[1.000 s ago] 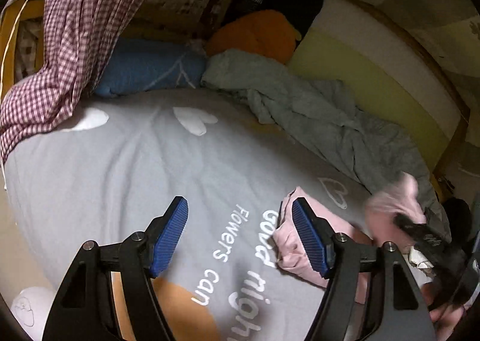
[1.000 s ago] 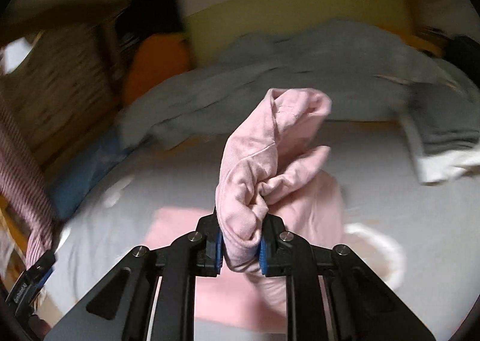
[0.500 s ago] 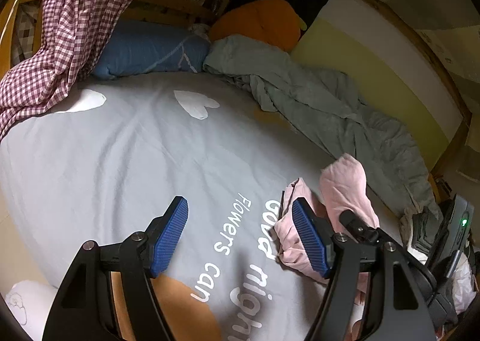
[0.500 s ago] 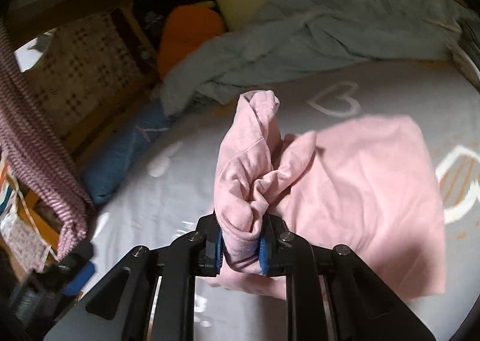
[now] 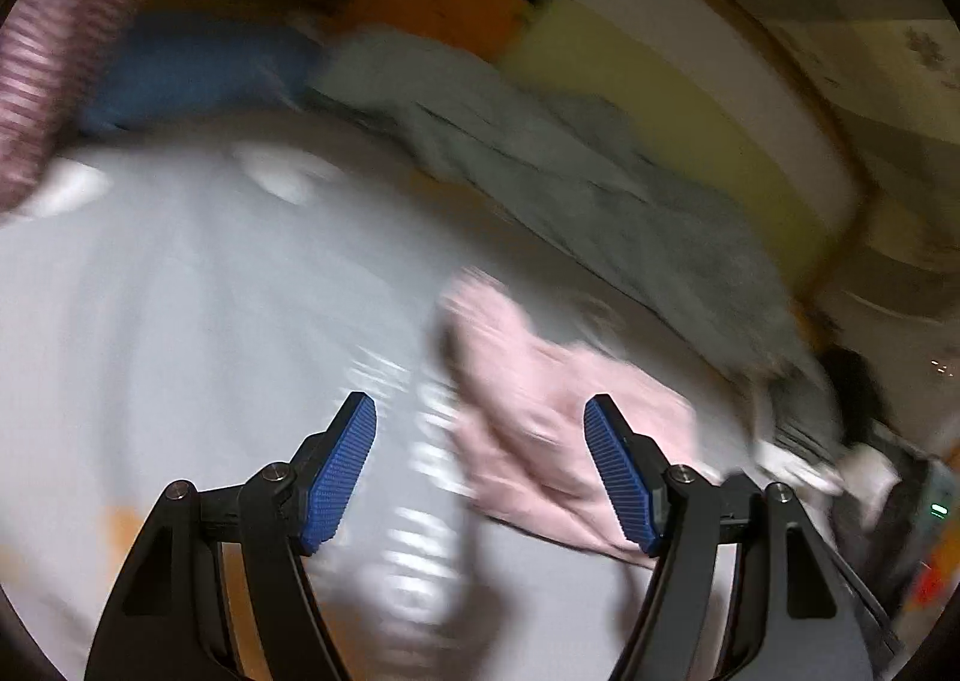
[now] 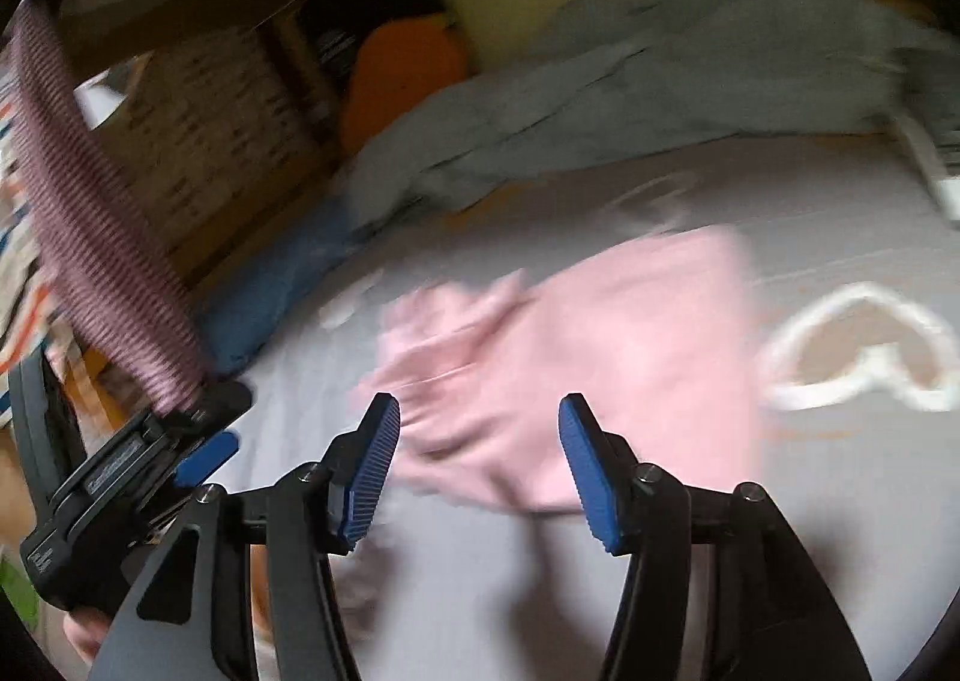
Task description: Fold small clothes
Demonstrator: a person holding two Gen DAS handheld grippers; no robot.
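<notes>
I had just released the pink garment (image 6: 630, 345): right gripper (image 6: 478, 468) and left gripper (image 5: 480, 468) both gaped (frames blurred), fold unfinished.

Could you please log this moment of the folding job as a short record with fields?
surface: grey bedsheet with white heart prints
garment: pink garment lying on the sheet, one end bunched, the rest flat
right gripper: open, nothing held, above the garment's near edge
left gripper: open, nothing held, pointed toward the garment
background: grey blanket crumpled along the far side, blue pillow, orange cushion
image quality: both views motion-blurred
</notes>
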